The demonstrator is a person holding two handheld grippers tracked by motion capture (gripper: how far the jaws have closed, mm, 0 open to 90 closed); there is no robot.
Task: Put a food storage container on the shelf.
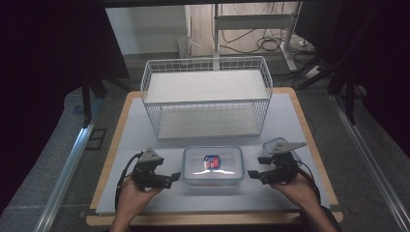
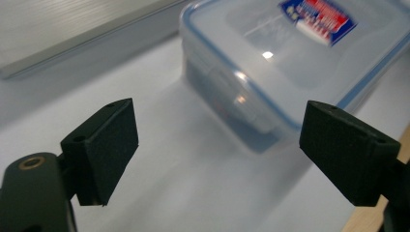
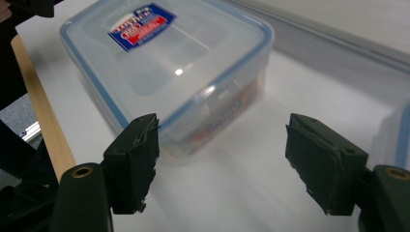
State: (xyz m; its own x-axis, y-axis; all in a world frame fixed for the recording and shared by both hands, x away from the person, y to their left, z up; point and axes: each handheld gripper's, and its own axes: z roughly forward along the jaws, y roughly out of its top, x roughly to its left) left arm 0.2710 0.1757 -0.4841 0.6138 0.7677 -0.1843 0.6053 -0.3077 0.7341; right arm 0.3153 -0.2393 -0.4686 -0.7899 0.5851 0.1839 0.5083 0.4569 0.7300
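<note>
A clear plastic food box with a blue-rimmed lid and a red and blue label lies on the white mat near the front edge. My left gripper points at its left end, open, jaws apart and holding nothing. My right gripper faces its right end, open too. In the left gripper view the box lies just beyond the wide-spread pads. In the right gripper view the box lies ahead and left, its near end between the left pad and the right one.
A white wire basket stands on its side at the back of the mat, its opening toward me. A second small clear container sits behind my right gripper. Bare mat lies between box and basket.
</note>
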